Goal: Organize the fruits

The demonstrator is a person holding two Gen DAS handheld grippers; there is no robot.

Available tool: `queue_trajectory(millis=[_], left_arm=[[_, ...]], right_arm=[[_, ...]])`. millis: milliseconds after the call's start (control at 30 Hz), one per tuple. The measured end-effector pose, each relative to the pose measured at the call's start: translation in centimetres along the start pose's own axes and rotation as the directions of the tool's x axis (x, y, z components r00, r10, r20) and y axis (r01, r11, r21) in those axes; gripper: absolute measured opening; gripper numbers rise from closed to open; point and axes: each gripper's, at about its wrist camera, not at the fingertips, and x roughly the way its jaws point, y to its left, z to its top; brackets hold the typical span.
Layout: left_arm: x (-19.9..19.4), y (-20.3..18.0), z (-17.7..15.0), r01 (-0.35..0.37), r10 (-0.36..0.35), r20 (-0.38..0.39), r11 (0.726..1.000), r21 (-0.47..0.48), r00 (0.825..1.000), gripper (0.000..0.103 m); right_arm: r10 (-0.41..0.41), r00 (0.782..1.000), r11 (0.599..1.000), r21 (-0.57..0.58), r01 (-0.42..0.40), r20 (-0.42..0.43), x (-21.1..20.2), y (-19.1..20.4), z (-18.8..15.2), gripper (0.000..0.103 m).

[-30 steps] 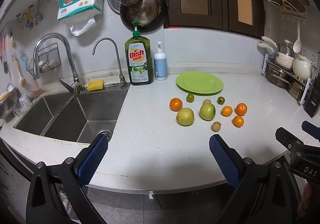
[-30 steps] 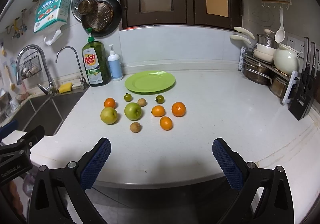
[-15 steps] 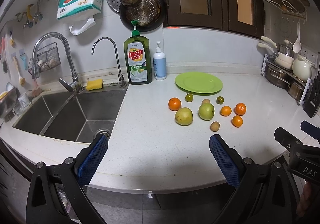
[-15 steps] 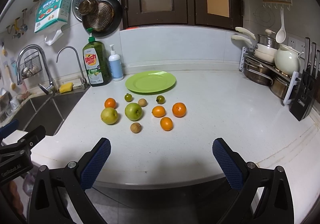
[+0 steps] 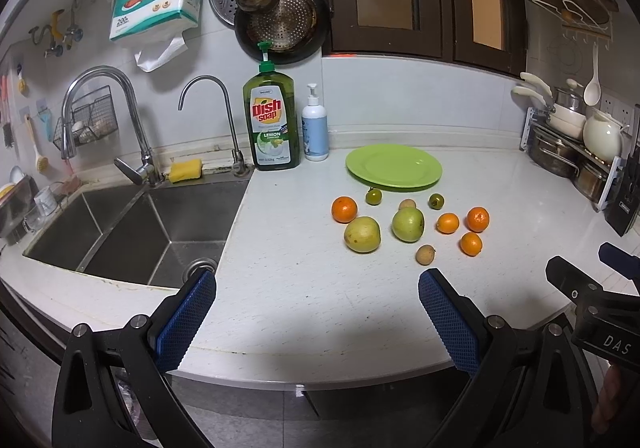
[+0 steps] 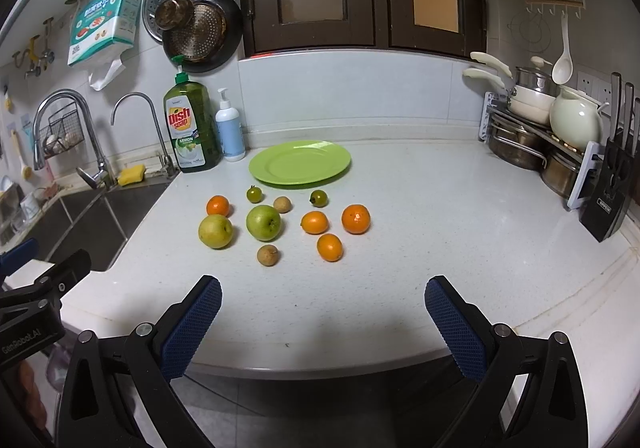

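Observation:
Several fruits lie loose on the white counter: a green apple (image 6: 263, 222), a yellow pear (image 6: 215, 231), several oranges such as one at the right (image 6: 355, 219), two small green fruits and two small brown ones. An empty green plate (image 6: 300, 162) sits behind them. In the left wrist view the apple (image 5: 407, 224), pear (image 5: 362, 234) and plate (image 5: 394, 166) show too. My left gripper (image 5: 316, 296) and right gripper (image 6: 322, 302) are both open and empty, near the counter's front edge, well short of the fruit.
A steel sink (image 5: 132, 228) with taps lies left of the fruit. A dish soap bottle (image 5: 272, 128) and a white pump bottle (image 5: 315, 130) stand at the back wall. A pot rack (image 6: 532, 132) and knife block (image 6: 608, 200) stand at the right.
Both views have shifted very slightly; the fruit sits a touch differently in frame. Both grippers stay open and nothing on the counter has moved.

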Motion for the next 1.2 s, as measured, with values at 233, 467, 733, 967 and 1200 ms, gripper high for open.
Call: queue_trajectory(millis=[233, 467, 733, 967, 1200], left_arm=[[0.8, -1.1, -0.1, 0.041, -0.040, -0.015, 0.999, 0.024, 0.999, 0.102], [2.4, -2.2, -1.1, 0.096, -0.092, -0.065, 0.993, 0.072, 0.994, 0.091], [6.1, -5.8, -0.1, 0.130, -0.125, -0.069, 0.988, 0.077, 0.990, 0.080], [9.8, -9.1, 0.2, 0.112, -0.102, -0.094, 0.988, 0.106, 0.990, 0.068], [13.0, -10.3, 1.0, 0.128, -0.113, -0.130, 0.986, 0.108, 0.985, 0.059]], right_arm=[[-0.011, 1.000, 1.000, 0.002, 0.011, -0.010, 0.6, -0.3, -0.3, 0.103], [-0.035, 0.999, 0.999, -0.008, 0.035, -0.022, 1.6, -1.1, -0.9, 0.103], [0.061, 0.997, 0.995, -0.081, -0.066, -0.056, 6.2, -3.0, 0.8, 0.096], [0.160, 0.980, 0.971, -0.161, -0.178, -0.116, 11.4, -4.1, 1.9, 0.085], [0.206, 0.960, 0.954, -0.179, -0.241, -0.192, 15.4, -4.2, 2.2, 0.076]])
